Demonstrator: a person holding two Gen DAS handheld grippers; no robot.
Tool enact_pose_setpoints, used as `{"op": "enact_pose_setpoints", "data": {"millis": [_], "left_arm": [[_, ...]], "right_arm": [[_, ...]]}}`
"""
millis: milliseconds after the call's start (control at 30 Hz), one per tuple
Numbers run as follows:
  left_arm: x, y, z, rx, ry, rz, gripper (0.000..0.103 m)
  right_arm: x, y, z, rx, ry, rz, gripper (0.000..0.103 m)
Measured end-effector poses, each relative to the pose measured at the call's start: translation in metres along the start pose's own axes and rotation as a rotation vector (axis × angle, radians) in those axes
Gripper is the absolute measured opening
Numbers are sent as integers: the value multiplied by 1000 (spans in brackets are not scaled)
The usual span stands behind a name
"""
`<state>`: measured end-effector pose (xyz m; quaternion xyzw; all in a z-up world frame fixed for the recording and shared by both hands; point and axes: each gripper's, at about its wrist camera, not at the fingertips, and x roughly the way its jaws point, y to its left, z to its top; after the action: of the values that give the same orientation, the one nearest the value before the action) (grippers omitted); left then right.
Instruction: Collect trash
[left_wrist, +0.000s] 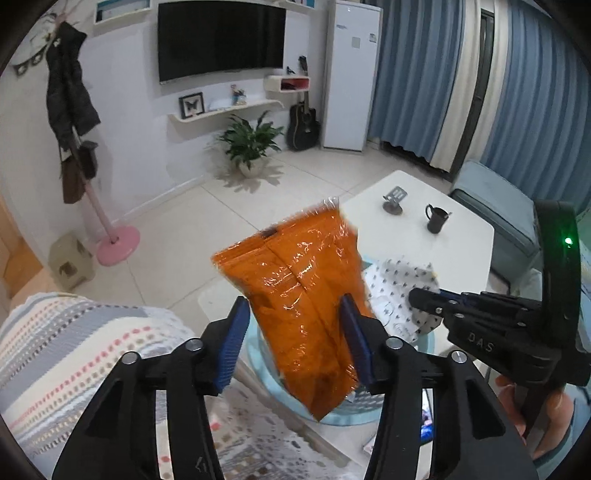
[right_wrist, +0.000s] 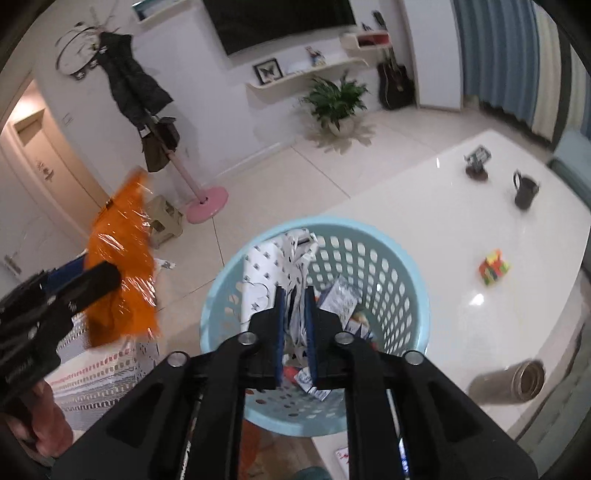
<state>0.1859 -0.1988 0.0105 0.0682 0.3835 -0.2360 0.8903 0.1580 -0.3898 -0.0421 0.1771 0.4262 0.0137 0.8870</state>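
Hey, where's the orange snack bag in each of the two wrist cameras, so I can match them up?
Left wrist view: the orange snack bag fills the centre, gripped between the left gripper jaws.
Right wrist view: the same bag is at the left edge, beyond the light blue basket.
Shared landmark: the black mug on the white table.

Cool, even indoor light fills both views, fairly bright on the pale floor and walls. Small white glare spots sit on the glossy table (right_wrist: 443, 236), and highlights streak the crinkled orange wrapper (left_wrist: 299, 295), which is motion-blurred in the right wrist view. Fisheye bending curves the curtains and walls toward dark corners. A green indicator lamp (left_wrist: 568, 241) glows at far right
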Motion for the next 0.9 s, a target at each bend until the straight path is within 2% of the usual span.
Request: {"op": "enact_pose_setpoints", "data": {"millis": [67,133,233,400,467,633,733,900], "left_arm": [[3,2,-2,-9,12,-24,66],[3,5,-7,-26,5,-46,73],[1,10,-13,-41,9,-48,73],[-11,14,-23,-56,-11,-43,73],[-19,12,-27,-58,-31,-34,75],[-54,15,-45,-74,-120,19,83],[-75,17,-55,-86,-172,52,84],[-108,26,-72,-112,-250,121,86]], "right_arm": [[1,-6,-2,18,1,-7,20],[-1,-11,-5,35,0,-11,29],[-8,-12,-8,41,-14,-23,42],[-25,-4,-12,28,-37,-22,44],[-35,2,-14,8,-57,-29,49],[-60,28,-26,-52,-120,-39,61],[-72,46,-36,-84,-160,-50,62],[-89,68,-52,-114,-245,-45,75]]}}
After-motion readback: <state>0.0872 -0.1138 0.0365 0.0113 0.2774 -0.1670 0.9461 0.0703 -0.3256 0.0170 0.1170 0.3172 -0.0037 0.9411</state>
